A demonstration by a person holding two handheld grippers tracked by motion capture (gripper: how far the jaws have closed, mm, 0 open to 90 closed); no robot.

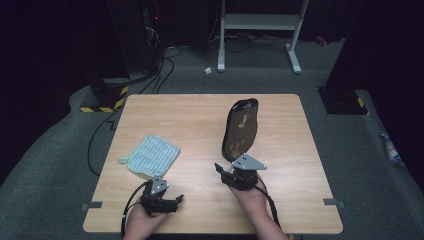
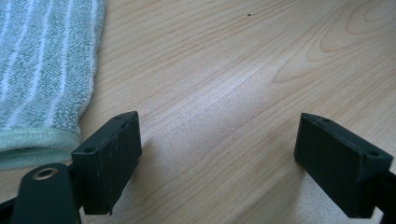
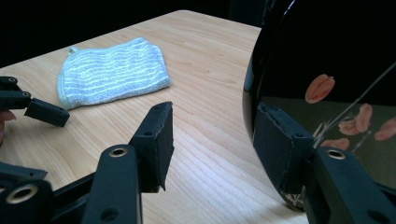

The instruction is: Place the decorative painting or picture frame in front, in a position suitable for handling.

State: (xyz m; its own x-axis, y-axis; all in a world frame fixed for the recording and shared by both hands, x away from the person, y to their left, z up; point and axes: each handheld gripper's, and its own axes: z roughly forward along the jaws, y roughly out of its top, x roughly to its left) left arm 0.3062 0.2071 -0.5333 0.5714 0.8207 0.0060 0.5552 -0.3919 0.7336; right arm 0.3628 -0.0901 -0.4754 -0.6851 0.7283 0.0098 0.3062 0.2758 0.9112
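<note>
Item one: your right gripper (image 1: 231,171), held in your right hand (image 1: 252,197) near the front middle of the table (image 1: 200,115). Its jaws stood roughly half open. The black tray (image 1: 241,129) stood on edge beside them, upright and tilted a little, its lower end at the gripper. In the right gripper view one pad (image 3: 280,144) lay flat against the tray's glossy face (image 3: 327,56); the other pad (image 3: 156,142) stood apart over bare wood. The tray was not between the two pads, so nothing was clamped. Whether the tray leaned on that pad or merely touched it, you could not tell.

Item two: the tray itself, dark and shiny, long and rounded, with pinkish petal marks on its face, standing right of the table's centre.

Item three: your left gripper (image 1: 175,200), in your left hand (image 1: 142,220) at the front left of the table. In the left gripper view its jaws stood wide apart, holding nothing, with plain wood (image 2: 224,93) between the pads.

Item four: a folded cloth (image 1: 149,155), pale green with white stripes, flat on the table just beyond the left gripper. In the left gripper view its hem (image 2: 32,140) lay just beside one pad (image 2: 109,158), not held.

Item five: a black cable (image 1: 127,210) trailing from the left gripper.
</note>
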